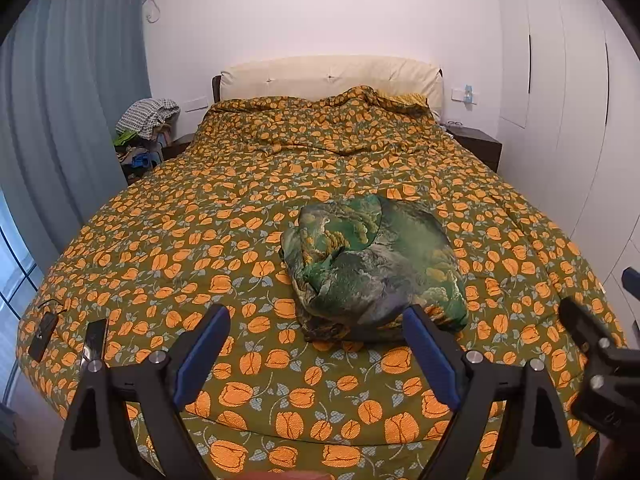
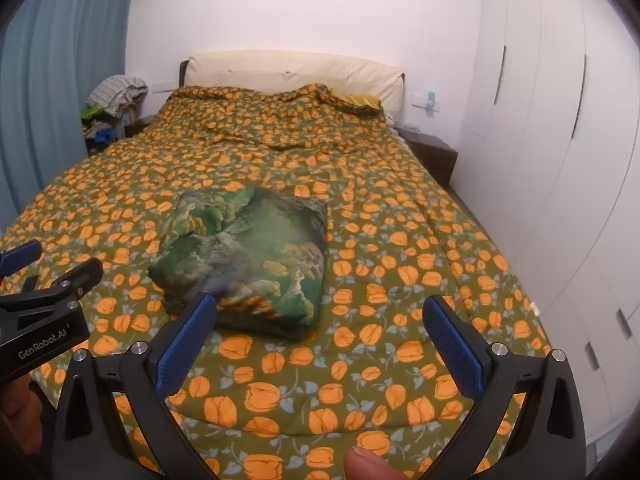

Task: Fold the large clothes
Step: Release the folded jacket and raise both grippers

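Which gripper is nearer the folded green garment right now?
Roughly equal, neither touching. The left gripper is open with the garment ahead, toward its right finger; the right gripper is open with it ahead, toward its left finger.

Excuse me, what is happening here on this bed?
A person holds a claw in each hand above the foot of a bed. A green patterned garment lies folded into a thick bundle on the orange-flowered quilt. The left claw and the right claw both stand open and hold nothing; neither touches the bundle. The fold looks finished. Two dark flat items lie near the quilt's left edge; I cannot tell what they are.
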`<action>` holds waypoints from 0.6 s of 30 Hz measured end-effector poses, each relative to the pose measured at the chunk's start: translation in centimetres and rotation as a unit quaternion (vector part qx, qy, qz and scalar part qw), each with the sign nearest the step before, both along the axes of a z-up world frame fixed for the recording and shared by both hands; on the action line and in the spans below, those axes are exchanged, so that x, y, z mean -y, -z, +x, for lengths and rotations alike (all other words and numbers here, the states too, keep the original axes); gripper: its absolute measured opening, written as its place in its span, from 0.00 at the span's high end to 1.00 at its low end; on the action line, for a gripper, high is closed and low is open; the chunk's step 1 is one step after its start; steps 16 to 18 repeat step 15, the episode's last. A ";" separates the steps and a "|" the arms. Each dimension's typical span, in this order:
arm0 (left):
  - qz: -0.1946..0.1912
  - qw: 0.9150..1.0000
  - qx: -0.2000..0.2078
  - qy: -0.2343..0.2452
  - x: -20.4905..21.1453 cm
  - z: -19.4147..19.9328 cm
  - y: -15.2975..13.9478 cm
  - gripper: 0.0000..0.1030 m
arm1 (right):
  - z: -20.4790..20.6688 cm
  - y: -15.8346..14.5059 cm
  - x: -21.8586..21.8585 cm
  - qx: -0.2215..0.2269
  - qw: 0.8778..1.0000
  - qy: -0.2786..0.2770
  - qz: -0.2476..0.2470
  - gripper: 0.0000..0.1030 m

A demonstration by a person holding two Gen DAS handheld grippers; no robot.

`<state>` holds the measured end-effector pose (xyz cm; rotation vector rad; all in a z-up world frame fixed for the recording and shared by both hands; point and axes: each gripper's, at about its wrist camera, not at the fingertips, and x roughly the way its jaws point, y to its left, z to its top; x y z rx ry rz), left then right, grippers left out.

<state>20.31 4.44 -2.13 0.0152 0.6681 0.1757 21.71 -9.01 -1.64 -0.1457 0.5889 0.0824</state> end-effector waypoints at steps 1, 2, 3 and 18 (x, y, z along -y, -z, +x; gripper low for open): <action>0.001 1.000 0.001 0.000 0.0 -0.1 0.0 0.13 | 0.0 0.1 -0.2 -0.002 1.000 -0.001 -0.002 0.00; 0.001 1.000 0.001 0.000 0.0 -0.1 -0.1 0.13 | 0.0 0.2 -0.3 -0.003 1.000 -0.001 -0.003 0.00; 0.000 1.000 0.001 -0.001 0.0 -0.2 -0.1 0.13 | 0.0 0.2 -0.4 -0.005 1.000 -0.002 -0.002 0.00; -0.007 1.000 -0.004 0.003 0.2 -0.1 0.5 0.13 | 0.2 0.6 -0.1 -0.008 1.000 0.009 -0.004 0.00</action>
